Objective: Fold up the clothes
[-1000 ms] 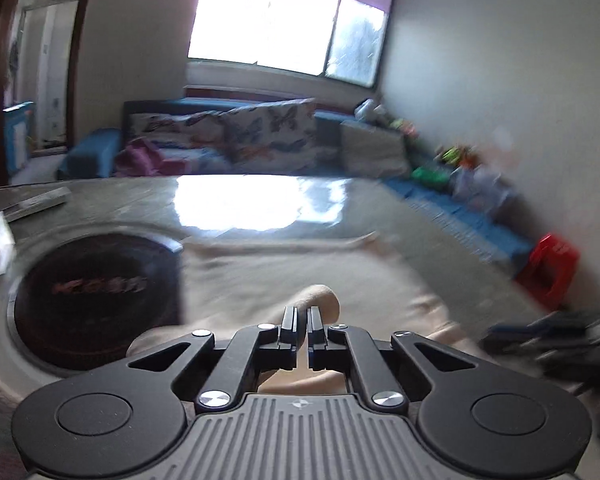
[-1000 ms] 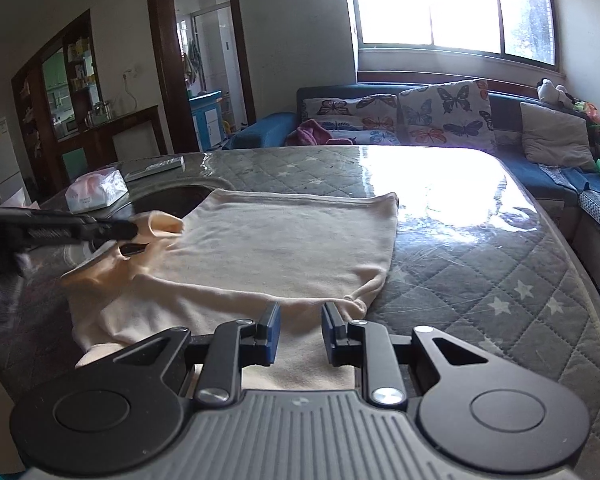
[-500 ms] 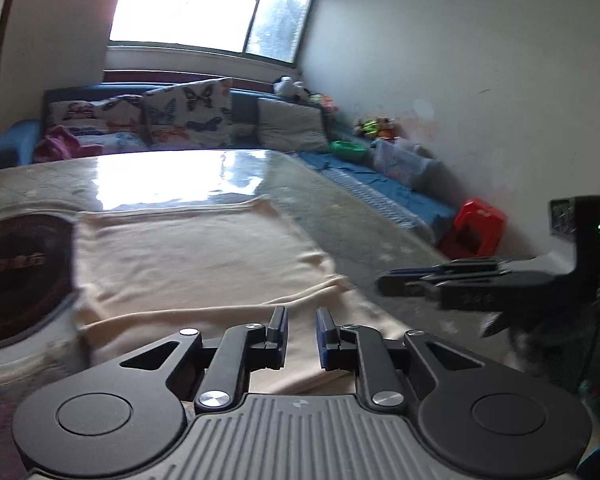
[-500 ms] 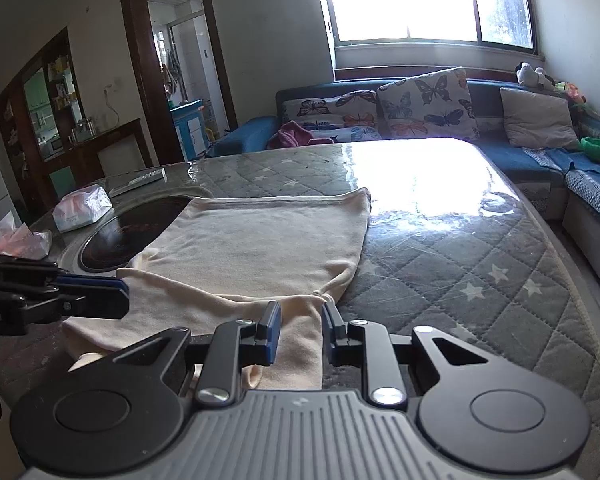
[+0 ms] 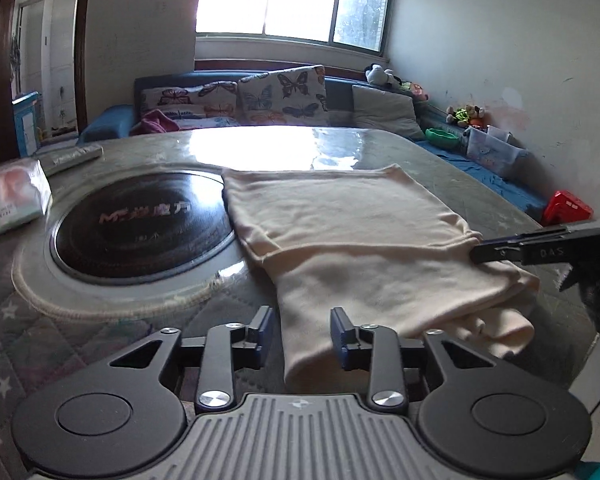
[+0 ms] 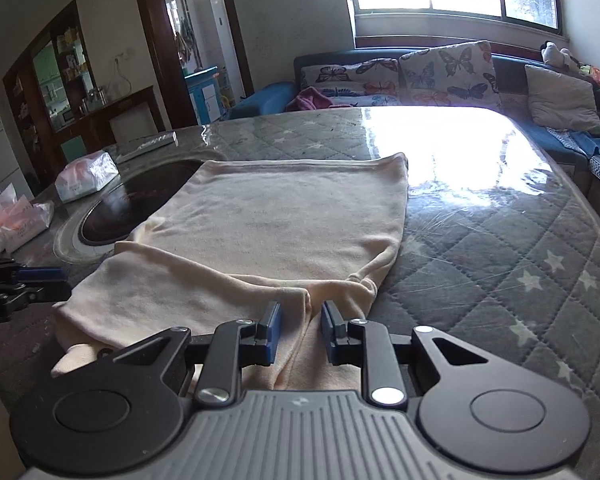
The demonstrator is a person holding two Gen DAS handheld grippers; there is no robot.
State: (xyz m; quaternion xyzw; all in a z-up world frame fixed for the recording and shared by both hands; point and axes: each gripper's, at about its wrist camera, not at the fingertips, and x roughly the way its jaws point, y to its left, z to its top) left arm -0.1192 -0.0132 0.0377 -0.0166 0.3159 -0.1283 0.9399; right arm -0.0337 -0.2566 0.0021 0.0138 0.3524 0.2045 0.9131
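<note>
Counter (image 6: 480, 248): quilted, plastic-covered. Cream garment (image 6: 284, 220): flat at centre, near sleeves now laid across the body, one fold apparently done. Left tool (image 5: 298, 332): jaws apart, sleeve released. Right tool (image 6: 298, 330): jaws apart above near edge.

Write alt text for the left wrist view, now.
A cream garment lies partly folded on a quilted table, its near end between the open jaws of the left gripper. The right gripper reaches in from the right; a round black cooktop sits left.
</note>
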